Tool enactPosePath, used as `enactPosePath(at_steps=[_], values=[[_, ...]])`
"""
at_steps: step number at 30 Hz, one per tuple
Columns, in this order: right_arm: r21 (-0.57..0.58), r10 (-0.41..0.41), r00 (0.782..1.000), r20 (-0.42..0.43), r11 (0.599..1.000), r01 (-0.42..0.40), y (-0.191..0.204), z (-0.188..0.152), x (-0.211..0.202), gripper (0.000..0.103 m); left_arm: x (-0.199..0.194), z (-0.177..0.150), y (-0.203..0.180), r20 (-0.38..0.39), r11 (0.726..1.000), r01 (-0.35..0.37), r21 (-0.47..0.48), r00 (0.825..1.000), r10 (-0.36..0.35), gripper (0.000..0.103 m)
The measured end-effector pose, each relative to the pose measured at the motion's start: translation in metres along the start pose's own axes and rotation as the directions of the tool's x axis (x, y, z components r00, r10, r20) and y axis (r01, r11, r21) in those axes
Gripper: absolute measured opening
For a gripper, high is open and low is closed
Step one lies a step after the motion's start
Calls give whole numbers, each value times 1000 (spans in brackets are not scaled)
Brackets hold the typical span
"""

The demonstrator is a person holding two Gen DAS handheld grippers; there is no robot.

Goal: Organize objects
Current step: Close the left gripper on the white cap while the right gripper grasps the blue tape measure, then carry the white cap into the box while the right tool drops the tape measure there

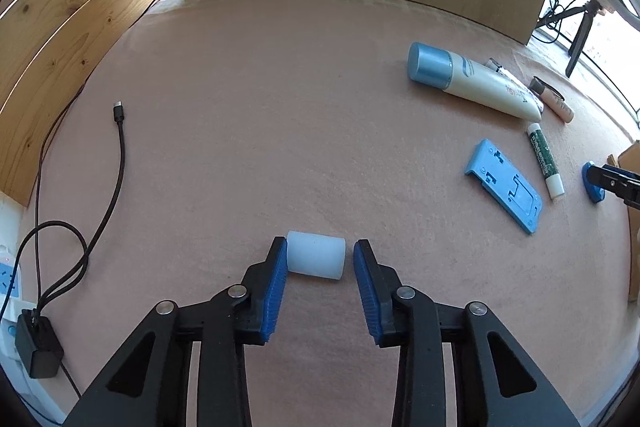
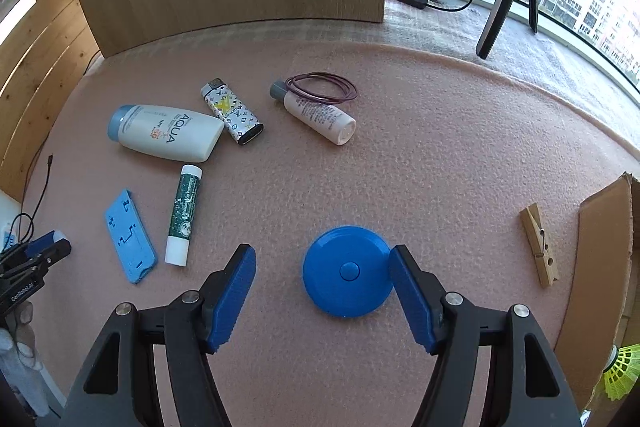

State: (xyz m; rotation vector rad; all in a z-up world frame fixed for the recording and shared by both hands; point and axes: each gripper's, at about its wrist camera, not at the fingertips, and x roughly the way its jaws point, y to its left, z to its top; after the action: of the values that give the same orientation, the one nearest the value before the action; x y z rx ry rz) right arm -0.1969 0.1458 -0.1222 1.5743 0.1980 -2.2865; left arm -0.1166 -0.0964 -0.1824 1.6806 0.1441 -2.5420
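We see the left gripper (image 1: 320,255) pointed down at a pink mat (image 1: 280,107), its blue pads on either side of a white cylinder (image 1: 316,259) lying on its side. The left pad touches one end of the cylinder; a thin gap shows between the other end and the right pad, so the jaws are not clamped on it. A black cable (image 1: 116,163) runs along the mat's left side, well apart from the cylinder.

The right gripper (image 2: 322,265) stands spread over a flat blue disc (image 2: 346,271) (round, with a small button in its middle). The right pad is against the disc's edge, or just beside it; the left pad is clearly apart, with bare mat between, so nothing is grasped.

Farther up the mat we see the other things lying loose: a blue holder (image 2: 130,237), a green stick (image 2: 182,215) just beside it, a white tube (image 2: 164,133) with a blue cap, a patterned lighter (image 2: 232,117) touching the tube's flat end, and a small bottle (image 2: 316,113) whose grey cap lies by a purple band (image 2: 322,87). Near the right edge lies a wooden peg (image 2: 538,245), beside a cardboard box (image 2: 600,251). A yellow shuttlecock (image 2: 622,371) shows at the lower right corner.
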Motion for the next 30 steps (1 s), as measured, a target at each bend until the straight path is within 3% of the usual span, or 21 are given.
enactPosePath(at_steps=[8, 13, 17, 30], values=[[-46, -66, 998, -20, 997, 65, 2, 1, 11, 65, 0, 0, 3, 5, 1000, 15, -2, 1000, -15, 30], [-31, -55, 998, -29, 998, 54, -5, -2, 14, 64, -2, -2, 4, 8, 1000, 26, -10, 1000, -26, 29], [-41, -64, 998, -21, 997, 63, -3, -2, 12, 46, -1, 0, 6, 6, 1000, 28, -14, 1000, -27, 29], [-43, -29, 999, 15, 999, 30, 1, -12, -9, 46, -25, -6, -2, 25, 998, 62, 1, 998, -62, 29]])
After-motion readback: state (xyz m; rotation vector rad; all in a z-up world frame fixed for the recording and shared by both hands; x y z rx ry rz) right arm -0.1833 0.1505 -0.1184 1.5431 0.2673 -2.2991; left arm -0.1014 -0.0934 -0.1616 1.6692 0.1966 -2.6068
